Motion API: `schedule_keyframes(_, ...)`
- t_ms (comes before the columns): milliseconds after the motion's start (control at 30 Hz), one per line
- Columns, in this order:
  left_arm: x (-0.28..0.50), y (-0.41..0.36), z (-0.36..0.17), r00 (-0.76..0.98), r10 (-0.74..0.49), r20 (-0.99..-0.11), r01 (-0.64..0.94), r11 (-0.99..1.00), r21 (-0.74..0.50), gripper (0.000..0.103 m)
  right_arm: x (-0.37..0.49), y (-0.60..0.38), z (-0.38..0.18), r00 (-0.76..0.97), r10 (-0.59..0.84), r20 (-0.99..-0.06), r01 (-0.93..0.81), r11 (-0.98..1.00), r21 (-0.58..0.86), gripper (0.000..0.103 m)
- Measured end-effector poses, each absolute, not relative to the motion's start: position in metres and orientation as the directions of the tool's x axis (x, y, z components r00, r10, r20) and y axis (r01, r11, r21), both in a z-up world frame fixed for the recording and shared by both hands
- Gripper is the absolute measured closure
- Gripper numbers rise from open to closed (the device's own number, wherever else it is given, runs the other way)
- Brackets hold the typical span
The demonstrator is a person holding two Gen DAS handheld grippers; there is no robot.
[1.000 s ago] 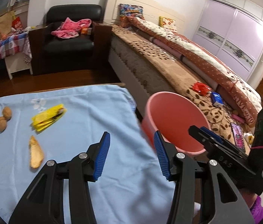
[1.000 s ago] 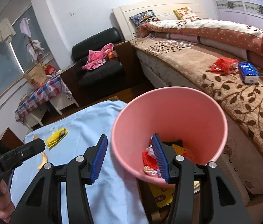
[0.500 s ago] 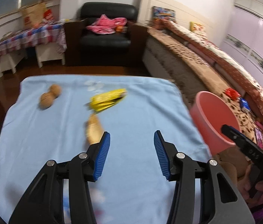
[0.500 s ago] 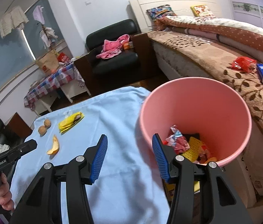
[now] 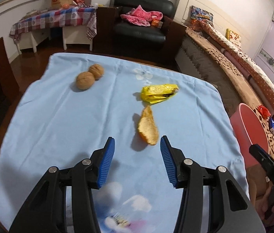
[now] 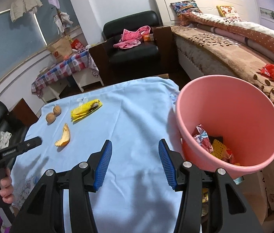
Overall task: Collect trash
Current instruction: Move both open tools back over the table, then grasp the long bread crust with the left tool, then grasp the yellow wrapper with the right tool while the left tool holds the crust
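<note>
The table is covered with a light blue cloth (image 5: 63,128), and most of the cloth is bare, so there is free room on it near both tools. The trash lies in the far half: an orange peel (image 5: 148,126), a yellow wrapper (image 5: 159,93) just behind it, and two walnuts (image 5: 89,77) touching each other, well apart to the left. The pink bin (image 6: 232,120) stands just beside the right edge of the table, between the table and the bed (image 6: 232,56), with wrappers already at its bottom.

One second ago the left tool looked over the right table edge toward the bin; now it faces the middle of the cloth, and the peel is just in front of it. The right tool was over the bin before and is now over the cloth beside it.

The left gripper (image 5: 137,145) has its jaws wide apart and empty, the peel just ahead of the right tip, not touching. The right gripper (image 6: 135,148) is also spread and holds nothing.
</note>
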State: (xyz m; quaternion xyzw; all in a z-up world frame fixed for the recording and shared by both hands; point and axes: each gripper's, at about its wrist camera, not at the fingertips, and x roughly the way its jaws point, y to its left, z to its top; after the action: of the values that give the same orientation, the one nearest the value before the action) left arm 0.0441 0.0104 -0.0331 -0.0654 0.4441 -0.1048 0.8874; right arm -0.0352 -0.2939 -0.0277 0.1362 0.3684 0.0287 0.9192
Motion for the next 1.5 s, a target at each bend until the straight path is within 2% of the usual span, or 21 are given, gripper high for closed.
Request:
schedule_keyframes(400, 0.072, -0.01, -0.066, 0.548, -0.215, -0.809, 0.062, 0.974, -0.217, 0.057, -0.015, -0.278, -0.033, 0.701, 0.154, -0.696, 0.022, 0.971, 0.236, 0.054)
schedule_keyframes(433, 0.072, -0.01, -0.067, 0.548, -0.212, -0.809, 0.059, 0.975, -0.216, 0.061, -0.013, -0.275, -0.033, 0.7, 0.157, -0.696, 0.015, 0.972, 0.234, 0.054)
schedule_keyframes(500, 0.074, -0.008, -0.071, 0.538, -0.216, -0.815, 0.057, 0.974, -0.22, 0.077, -0.007, -0.269, -0.034, 0.697, 0.165, -0.698, -0.002, 0.974, 0.228, 0.054)
schedule_keyframes(600, 0.075, -0.006, -0.072, 0.536, -0.221, -0.815, 0.067, 0.973, -0.219, 0.096, 0.003, -0.259, -0.036, 0.687, 0.185, -0.702, -0.026, 0.972, 0.232, 0.054)
schedule_keyframes(633, 0.074, -0.005, -0.072, 0.539, -0.226, -0.811, 0.076, 0.972, -0.221, 0.097, 0.006, -0.256, -0.036, 0.684, 0.192, -0.703, -0.032, 0.971, 0.235, 0.054)
schedule_keyframes(967, 0.071, 0.019, -0.058, 0.566, -0.255, -0.784, 0.073, 0.963, -0.261, 0.099, 0.066, -0.219, -0.038, 0.633, 0.349, -0.691, -0.159, 0.932, 0.326, 0.053)
schedule_keyframes(1033, 0.07, 0.025, -0.056, 0.566, -0.263, -0.781, 0.075, 0.96, -0.269, 0.099, 0.078, -0.208, -0.036, 0.618, 0.381, -0.688, -0.219, 0.924, 0.314, 0.049)
schedule_keyframes(1233, 0.071, 0.033, -0.057, 0.55, -0.288, -0.784, 0.081, 0.952, -0.294, 0.099, 0.115, -0.159, -0.029, 0.576, 0.382, -0.722, -0.467, 0.879, 0.093, 0.038)
schedule_keyframes(1367, 0.073, 0.035, -0.06, 0.534, -0.301, -0.79, 0.087, 0.949, -0.303, 0.099, 0.133, -0.132, -0.035, 0.556, 0.345, -0.757, -0.587, 0.807, -0.063, 0.037)
schedule_keyframes(1500, 0.075, 0.038, -0.064, 0.515, -0.314, -0.798, 0.087, 0.945, -0.316, 0.099, 0.148, -0.117, -0.046, 0.535, 0.319, -0.782, -0.642, 0.756, -0.131, 0.037)
